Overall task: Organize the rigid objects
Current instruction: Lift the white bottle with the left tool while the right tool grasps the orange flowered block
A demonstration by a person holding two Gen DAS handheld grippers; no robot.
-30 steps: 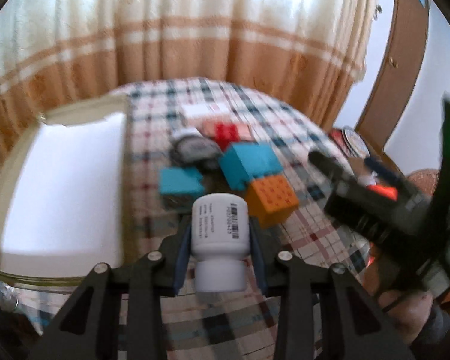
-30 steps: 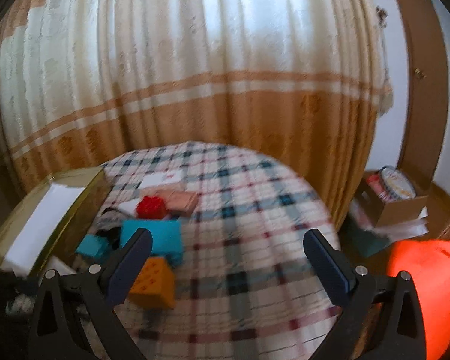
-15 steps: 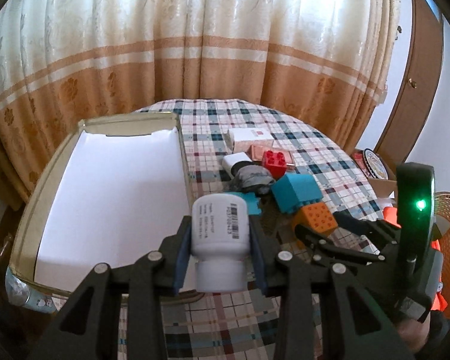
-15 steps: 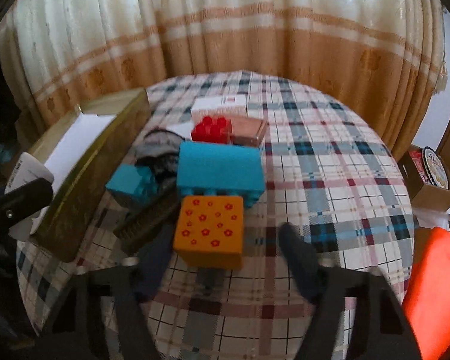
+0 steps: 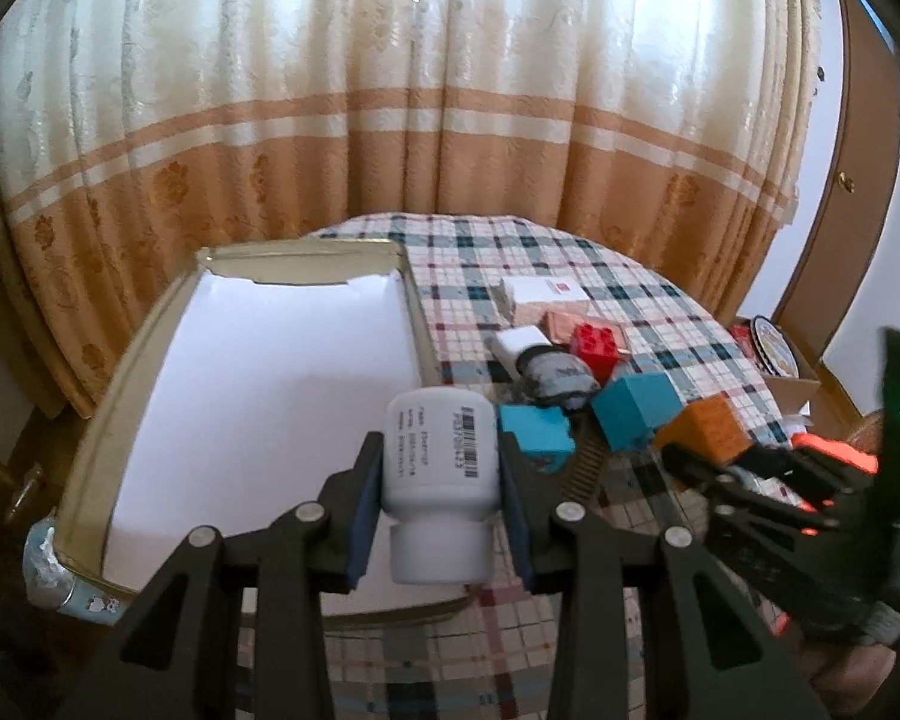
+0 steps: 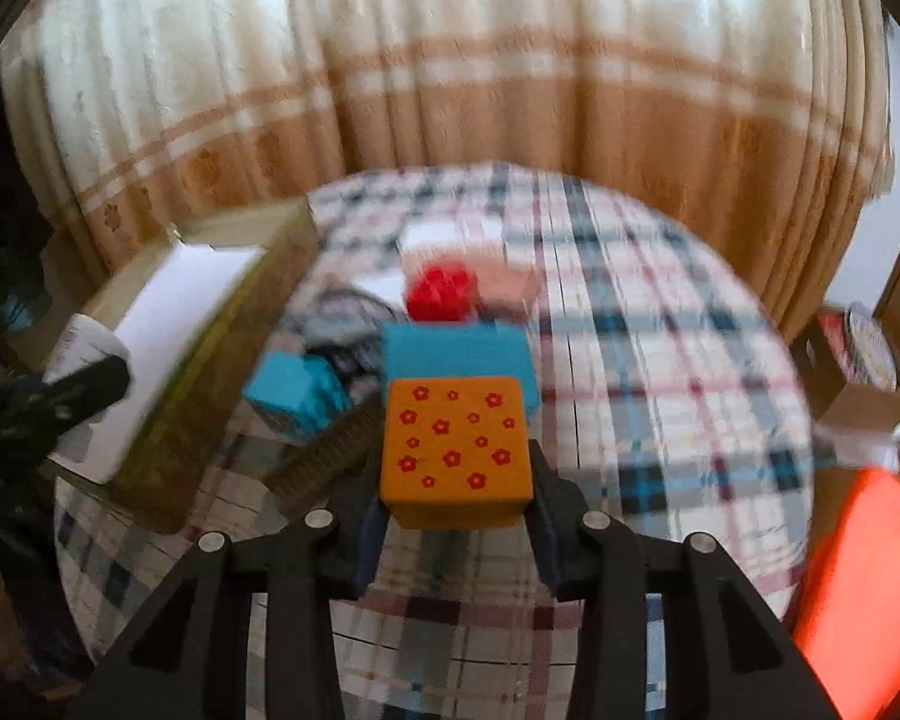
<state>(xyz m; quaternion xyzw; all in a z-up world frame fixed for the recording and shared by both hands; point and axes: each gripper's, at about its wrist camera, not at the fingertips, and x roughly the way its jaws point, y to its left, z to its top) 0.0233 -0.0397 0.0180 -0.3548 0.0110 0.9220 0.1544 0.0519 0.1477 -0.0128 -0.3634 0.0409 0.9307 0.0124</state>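
We see a round table [image 5: 624,276] in plaid cloth carrying an open white-lined box [image 5: 258,396], toy blocks [image 5: 636,402] and small cartons [image 5: 546,294].

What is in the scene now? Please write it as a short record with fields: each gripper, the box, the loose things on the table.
left gripper: shut on white bottle, over the near part of the box
right gripper: shut on orange block with red flowers
box: open, white inside, at the left of the table
table: round, checked cloth
loose things: large blue block, small blue block, red brick
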